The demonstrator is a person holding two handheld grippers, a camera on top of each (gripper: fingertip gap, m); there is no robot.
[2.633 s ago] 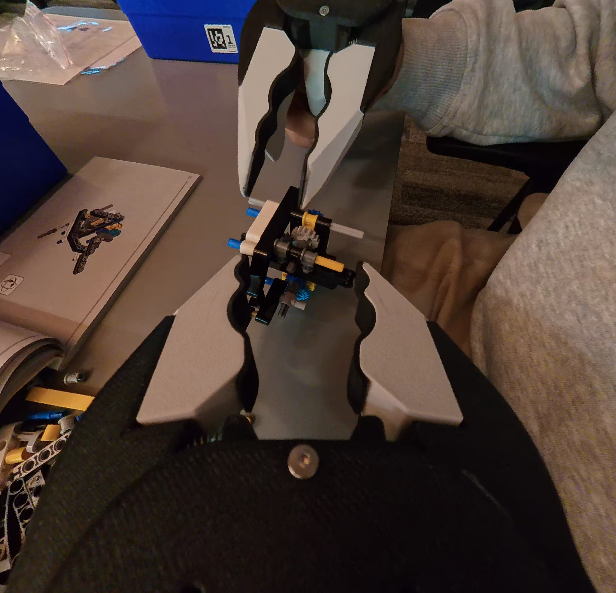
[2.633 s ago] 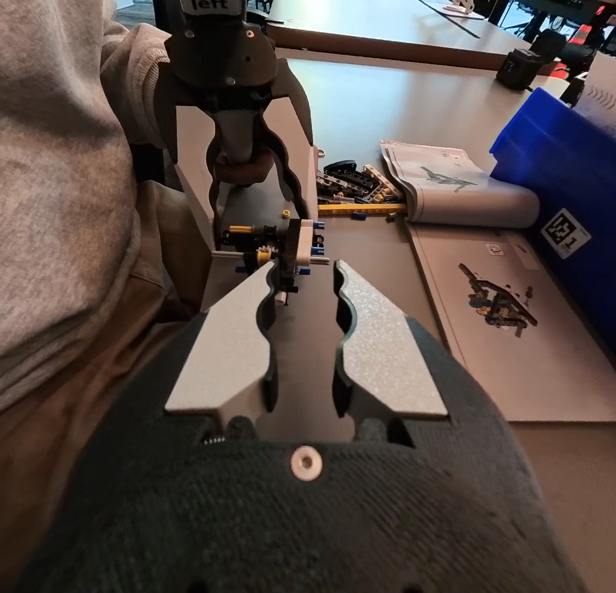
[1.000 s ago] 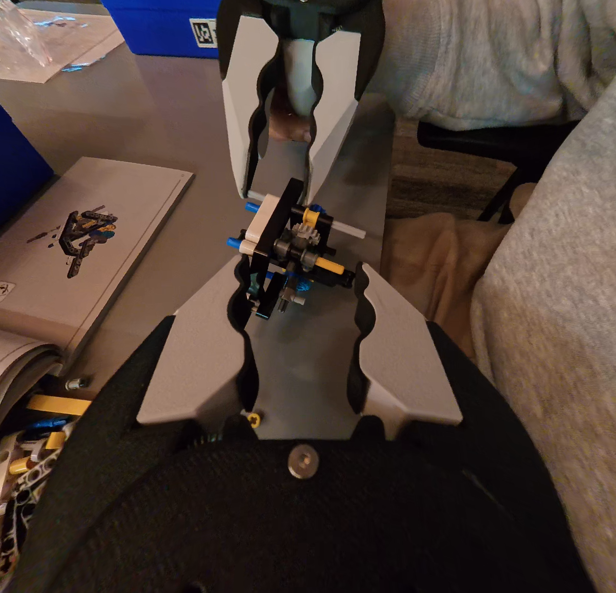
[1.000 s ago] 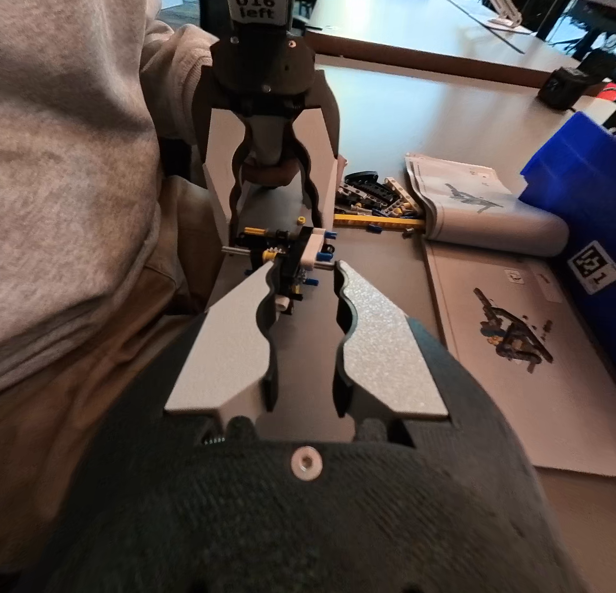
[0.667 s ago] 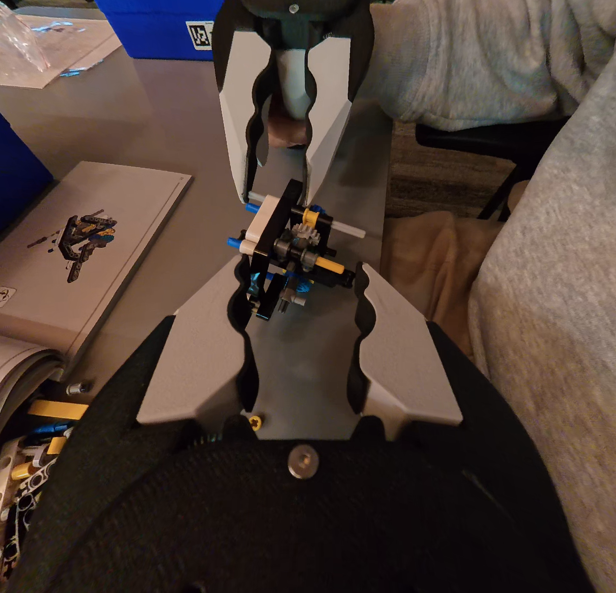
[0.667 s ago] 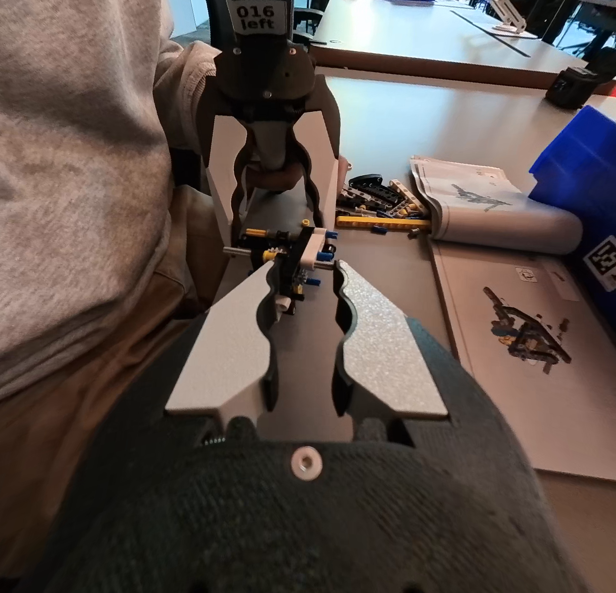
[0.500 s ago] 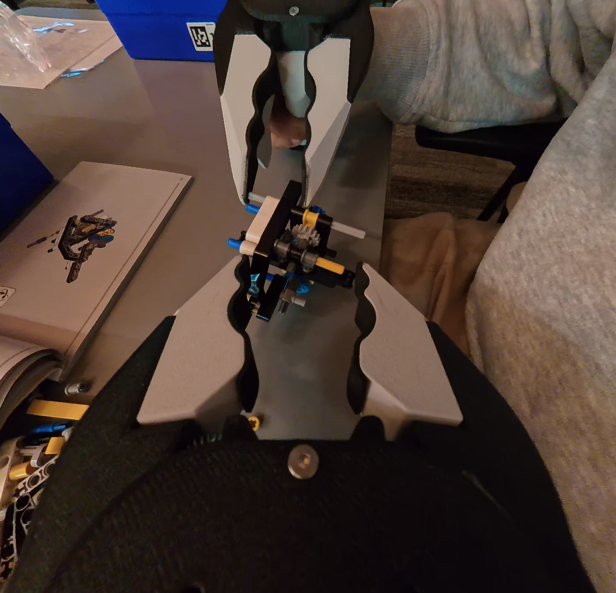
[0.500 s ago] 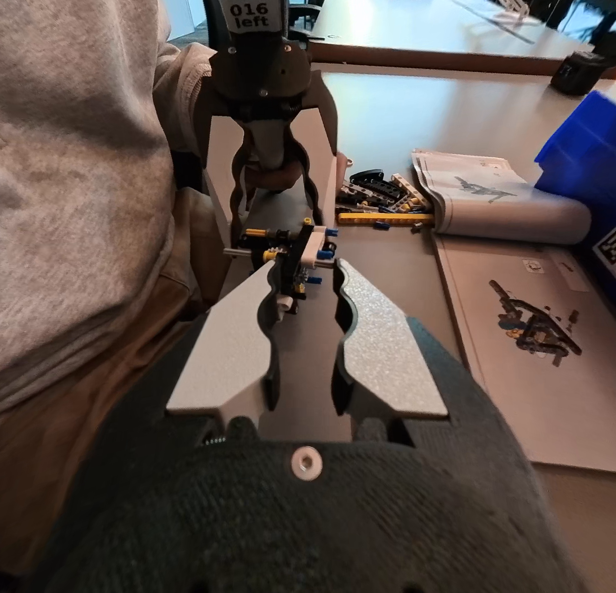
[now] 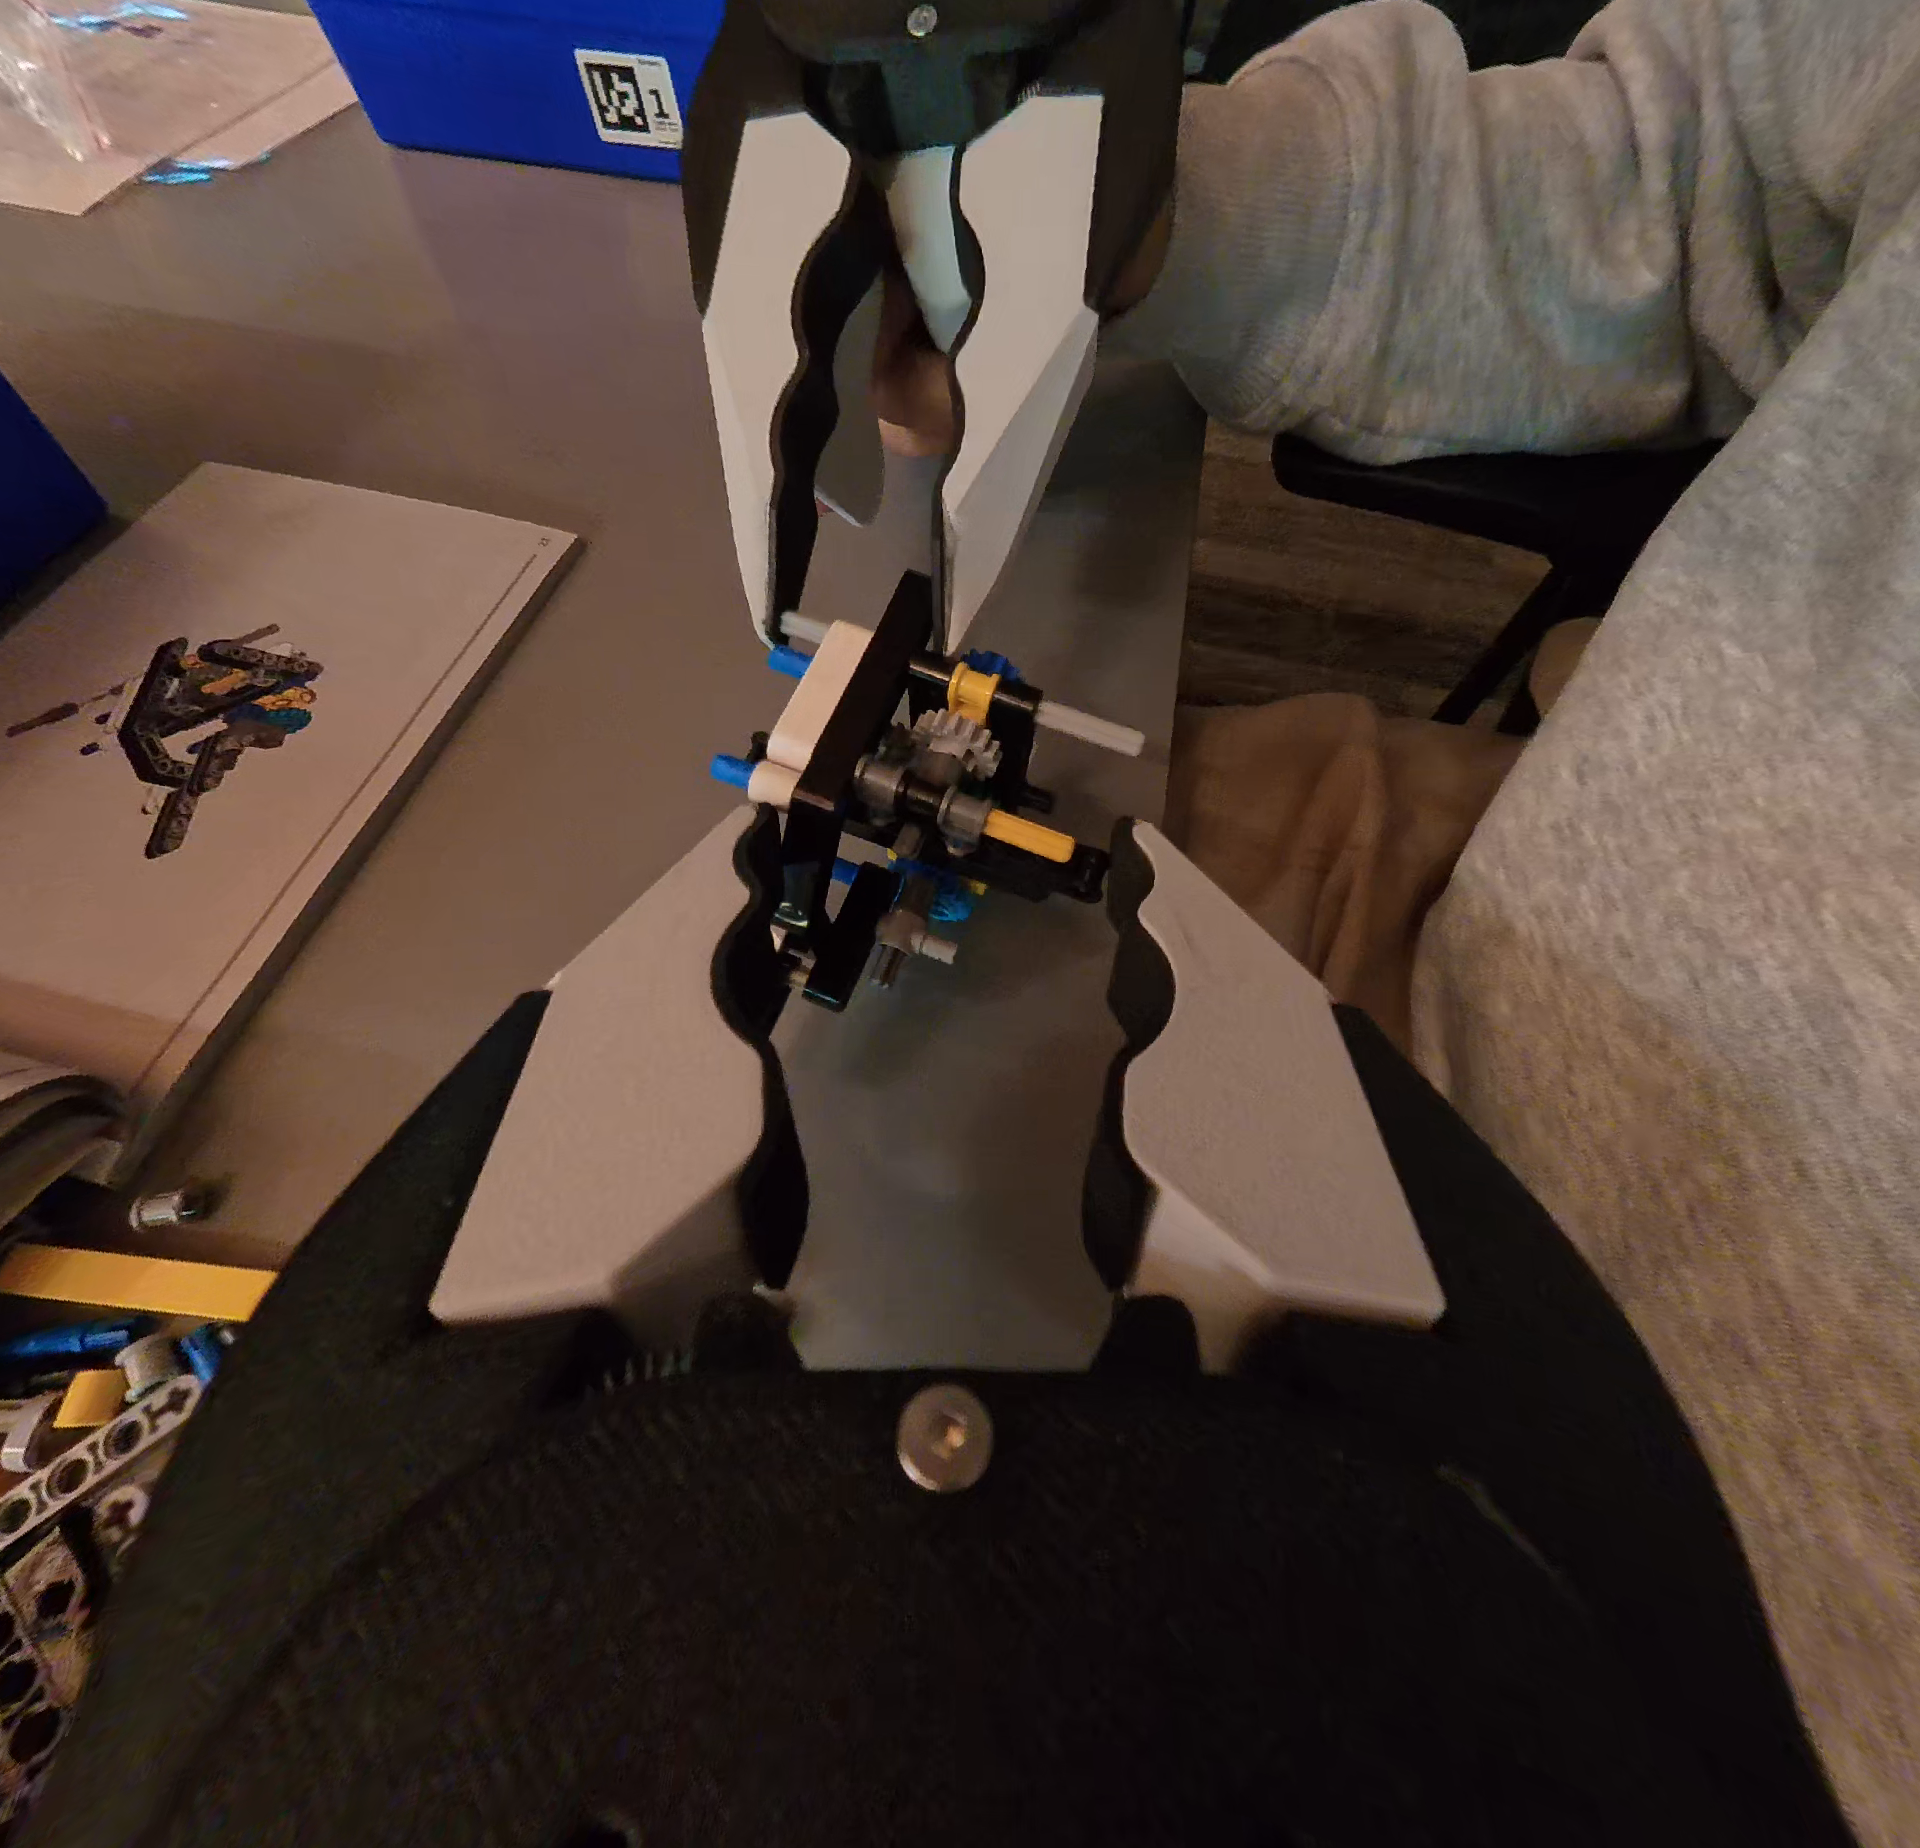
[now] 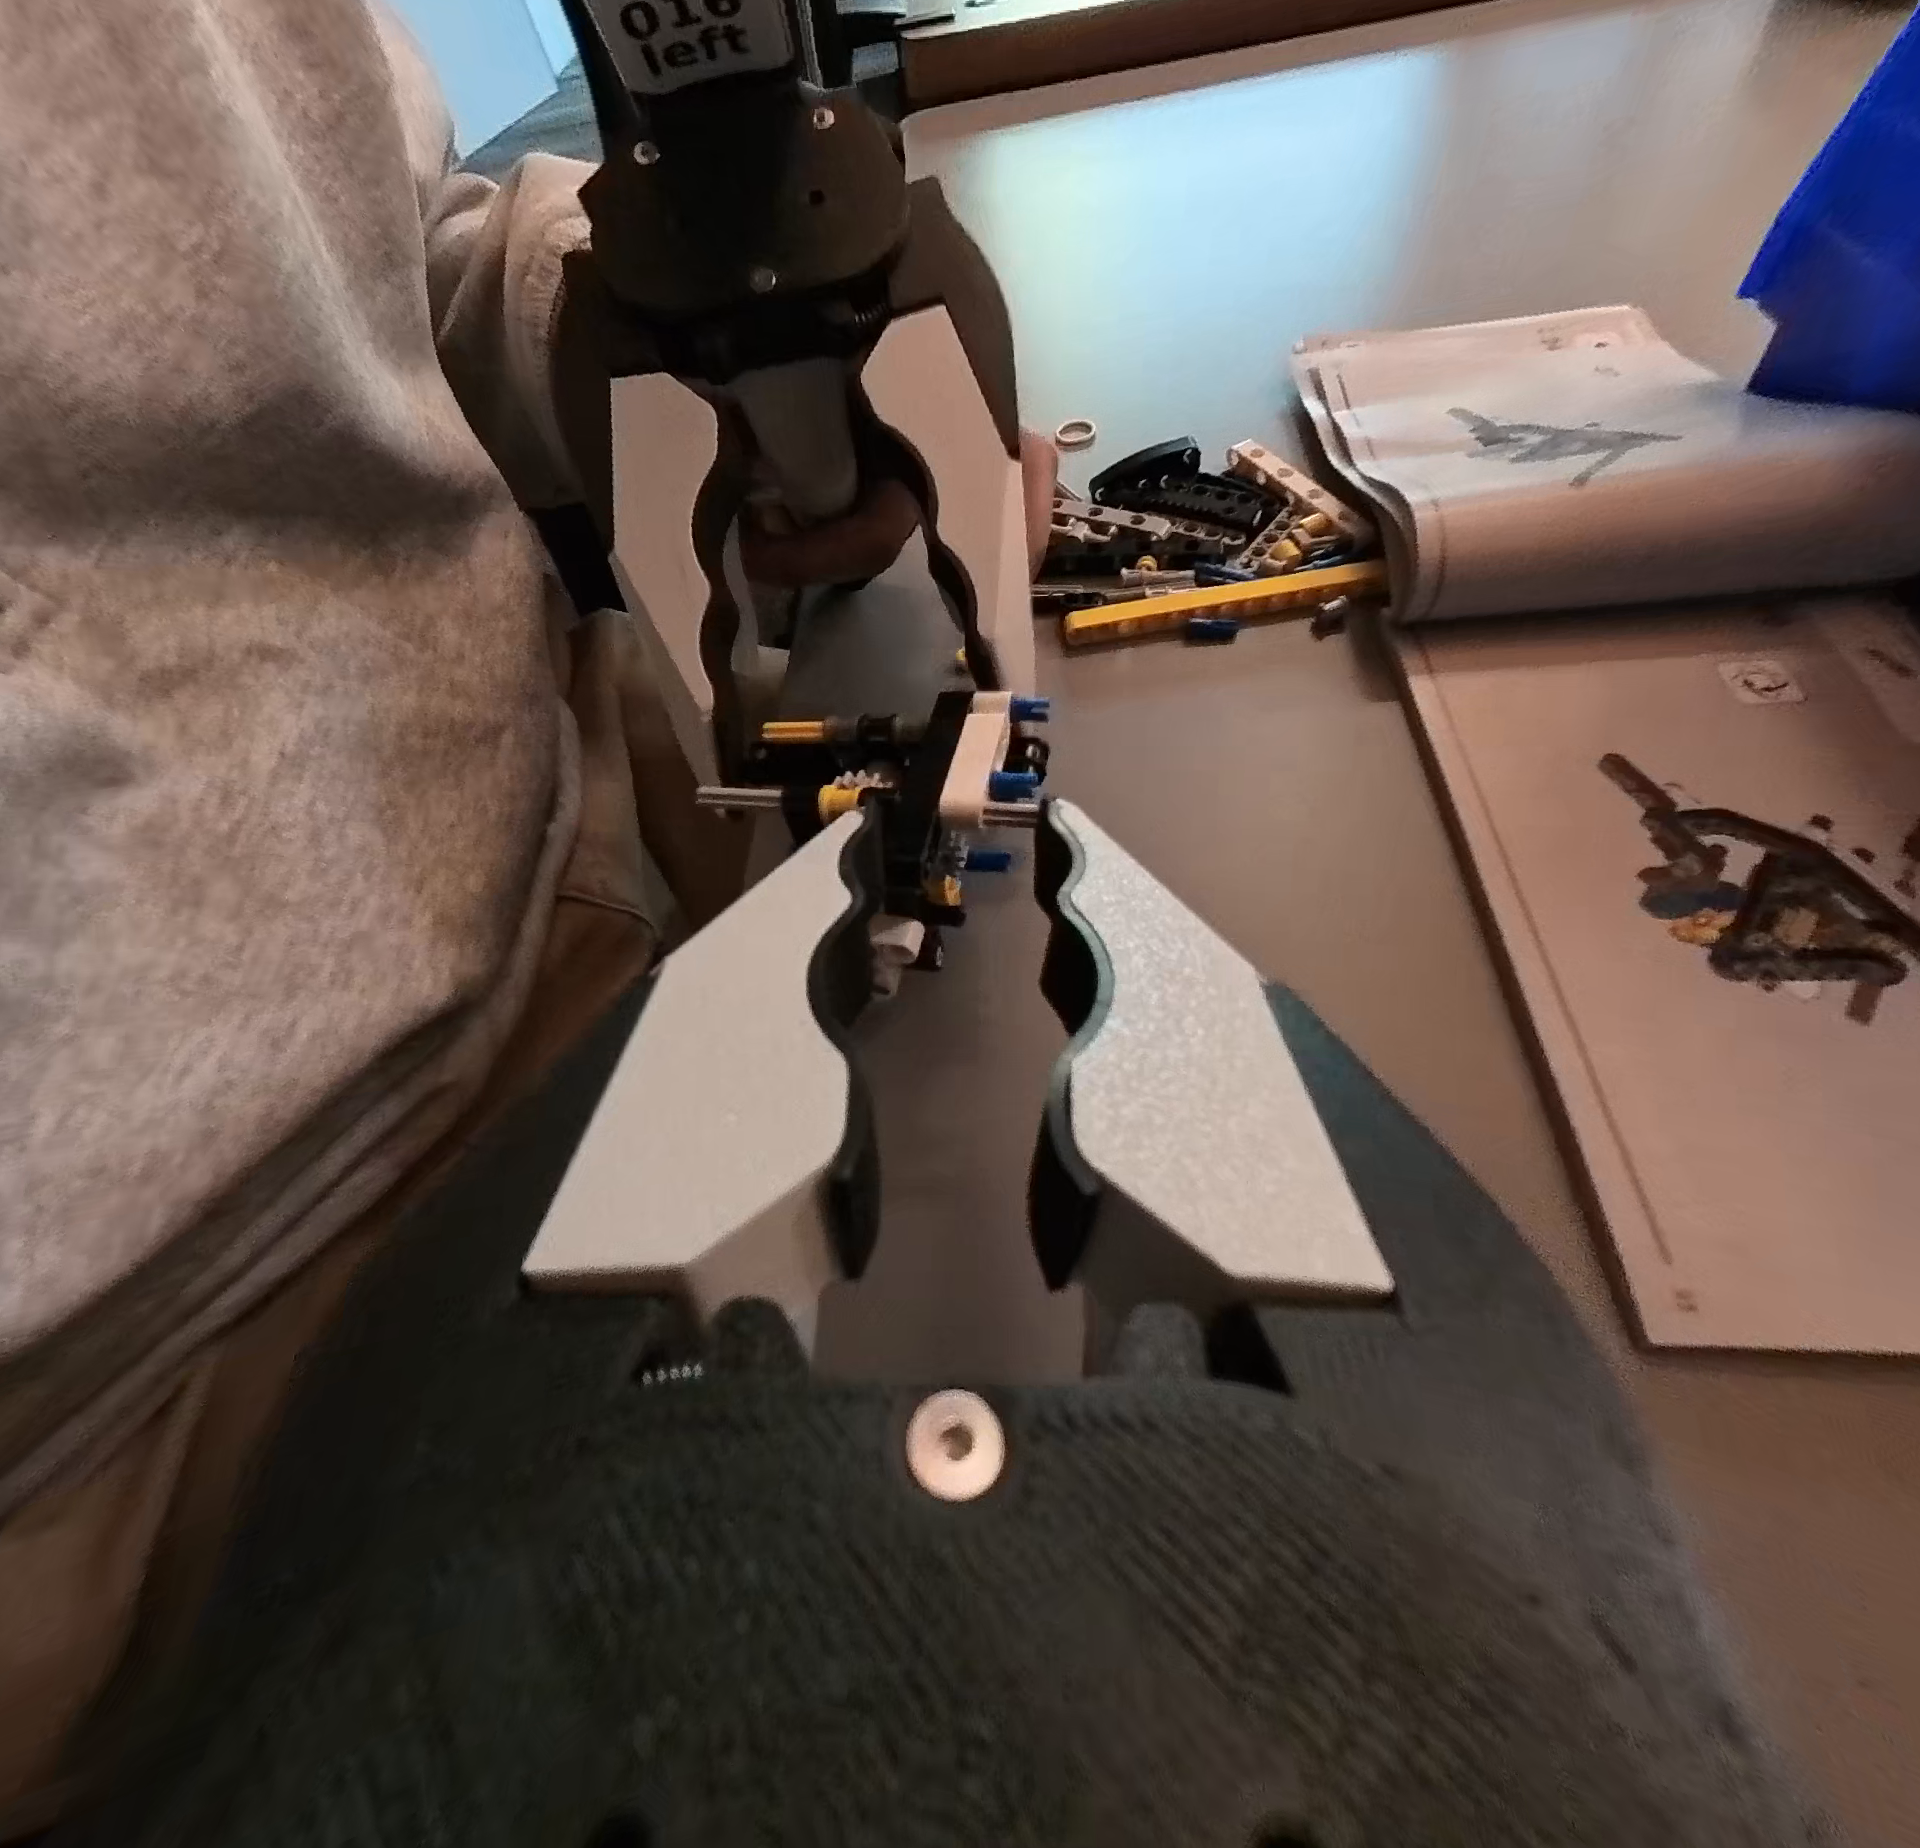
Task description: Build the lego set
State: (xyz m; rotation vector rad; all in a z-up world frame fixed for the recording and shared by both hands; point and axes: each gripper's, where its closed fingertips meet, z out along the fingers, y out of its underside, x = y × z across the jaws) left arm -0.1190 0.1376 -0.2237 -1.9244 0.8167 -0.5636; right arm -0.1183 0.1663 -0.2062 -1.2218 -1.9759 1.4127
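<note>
A small lego assembly of a black frame, a white beam, grey gears, blue pins and yellow and grey axles hangs just above the grey table, near its edge. My left gripper spans it widely, its fingertips touching the black frame on one side and a black beam end on the other. My right gripper comes from the opposite side. It closes on the frame and white beam, one fingertip against a grey axle end. The right gripper also shows in the left wrist view.
An open instruction booklet lies on the table; it also shows in the right wrist view. A pile of loose parts with a long yellow beam sits beside it. A blue bin stands behind. A person's grey sleeve and lap are close by. Some 4 cm of space lies between my two pairs of fingers.
Both grippers keep the same opening on the assembly. The right gripper has tilted and shifted a little, so its view has swung and blurred. The assembly stays in place.
</note>
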